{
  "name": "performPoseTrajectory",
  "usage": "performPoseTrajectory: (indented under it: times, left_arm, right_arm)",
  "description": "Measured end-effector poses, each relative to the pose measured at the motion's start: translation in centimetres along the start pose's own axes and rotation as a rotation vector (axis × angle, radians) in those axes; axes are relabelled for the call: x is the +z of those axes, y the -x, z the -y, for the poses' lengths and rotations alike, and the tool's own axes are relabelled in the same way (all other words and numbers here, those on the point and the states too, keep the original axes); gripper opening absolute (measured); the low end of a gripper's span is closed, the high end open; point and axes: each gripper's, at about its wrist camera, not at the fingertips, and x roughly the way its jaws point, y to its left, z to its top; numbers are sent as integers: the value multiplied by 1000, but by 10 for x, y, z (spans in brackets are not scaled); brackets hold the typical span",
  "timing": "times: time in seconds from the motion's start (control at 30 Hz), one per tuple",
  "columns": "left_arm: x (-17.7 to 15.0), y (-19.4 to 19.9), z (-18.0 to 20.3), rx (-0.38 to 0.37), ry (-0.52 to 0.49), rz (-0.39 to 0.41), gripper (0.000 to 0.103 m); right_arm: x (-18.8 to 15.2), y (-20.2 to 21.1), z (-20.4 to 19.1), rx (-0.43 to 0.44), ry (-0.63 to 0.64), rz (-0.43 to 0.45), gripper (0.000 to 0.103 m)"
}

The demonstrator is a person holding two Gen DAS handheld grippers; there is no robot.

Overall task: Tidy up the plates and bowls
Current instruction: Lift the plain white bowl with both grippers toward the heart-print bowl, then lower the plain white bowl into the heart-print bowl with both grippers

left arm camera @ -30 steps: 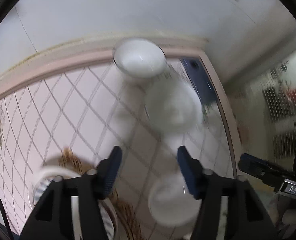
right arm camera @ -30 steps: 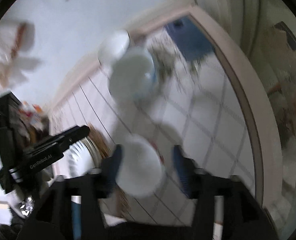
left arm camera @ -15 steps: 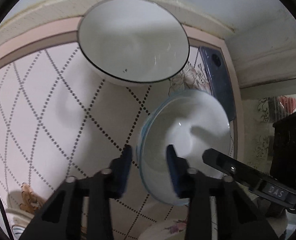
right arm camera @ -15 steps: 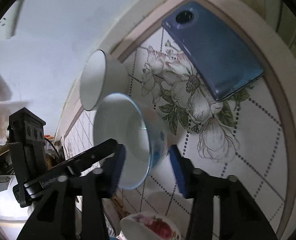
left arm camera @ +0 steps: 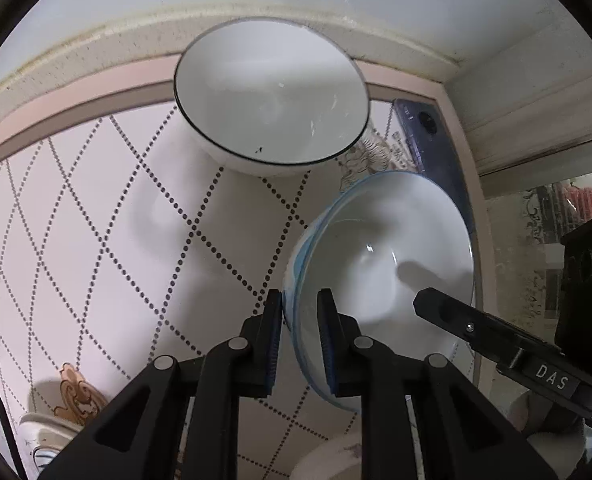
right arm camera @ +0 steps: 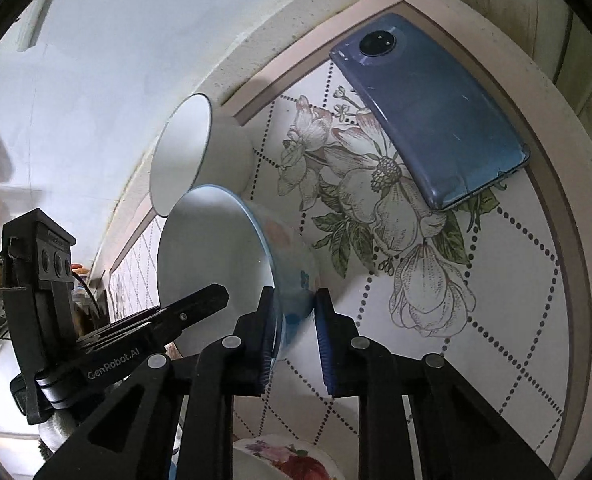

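Note:
A blue-rimmed white bowl [left arm camera: 383,256] is held tilted above the table by both grippers. My left gripper [left arm camera: 299,320] is shut on its left rim. My right gripper [right arm camera: 294,320] is shut on the opposite rim of this bowl [right arm camera: 216,264], which has flowers painted on its outside. Behind it a larger white bowl with a thin black rim [left arm camera: 272,92] rests on the table by the wall; it also shows in the right wrist view [right arm camera: 192,160].
A blue phone [right arm camera: 431,120] lies face down on the patterned table [left arm camera: 96,216] at the back right corner. A flowered dish [right arm camera: 288,460] sits below the held bowl. Another dish [left arm camera: 44,436] is at the left near edge. The wall runs close behind.
Both grippers moved in from farther back and closed on the blue-rimmed bowl's rim. The bowl is now lifted and tilted slightly more than half a second ago.

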Motion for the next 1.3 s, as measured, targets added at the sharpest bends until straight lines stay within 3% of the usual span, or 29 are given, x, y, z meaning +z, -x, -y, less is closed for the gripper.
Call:
performPoseTrajectory:
  times: [0.27,0.63,0.97,1.3]
  left_arm:
    - [-21,53,19,-3,-67,60,16]
    - [-93,106,37,-31,-138,105,16]
    - [-136,86,44,-20,-157,48,16]
    - [-159,55,38,60,-179,-9,16]
  right_arm:
    - [-20,42,-21,11,27,45,20]
    - [-85,107,-45,6,80,109,20]
    - [-155,120,-32,-11,70,92,20]
    - [-183,91,-11,-52,54,26,20]
